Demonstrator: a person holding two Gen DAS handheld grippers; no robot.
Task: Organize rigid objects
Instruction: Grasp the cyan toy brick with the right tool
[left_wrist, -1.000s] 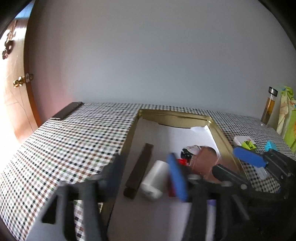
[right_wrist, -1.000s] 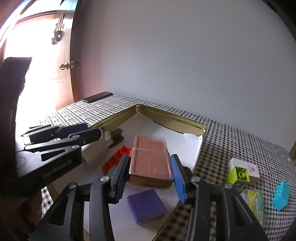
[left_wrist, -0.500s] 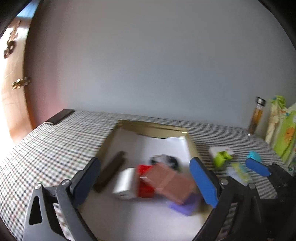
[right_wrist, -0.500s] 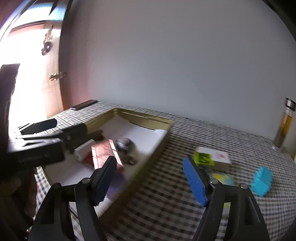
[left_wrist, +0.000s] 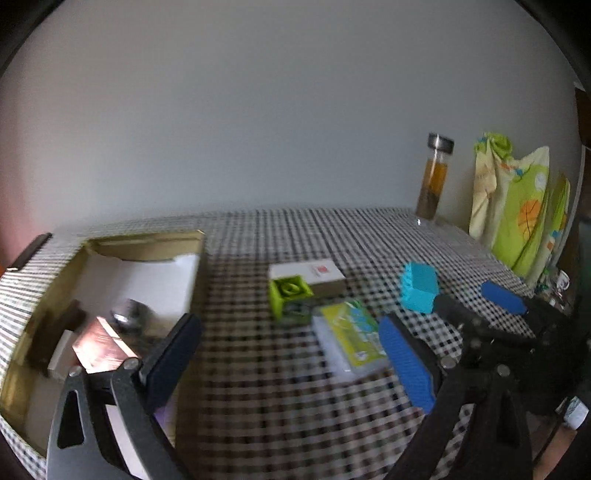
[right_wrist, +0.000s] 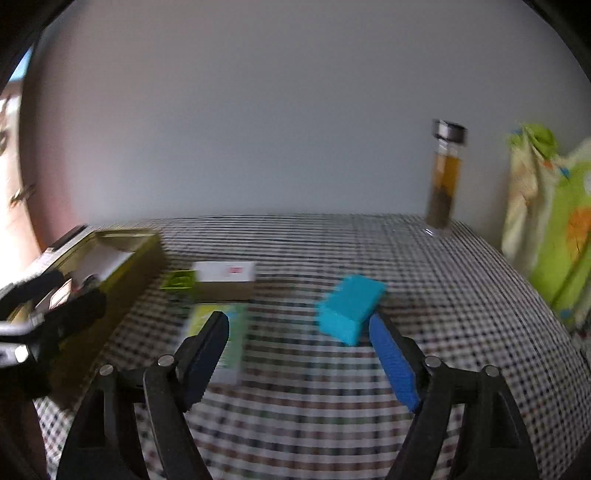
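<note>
A gold tin box lined with white paper sits at the left and holds a pink-brown block, a dark bar and other small items. On the checkered cloth lie a lime brick, a white box, a yellow-green packet and a cyan brick. My left gripper is open and empty above the cloth beside the tin. My right gripper is open and empty, with the cyan brick just beyond its right finger and the packet by its left.
A glass bottle of amber liquid stands at the back right by the wall. Green patterned fabric hangs at the far right. A dark flat object lies at the table's back left.
My right gripper let go of the pink-brown block in the tin, opened and swung right toward the loose items. My left gripper opened and also swung right.
</note>
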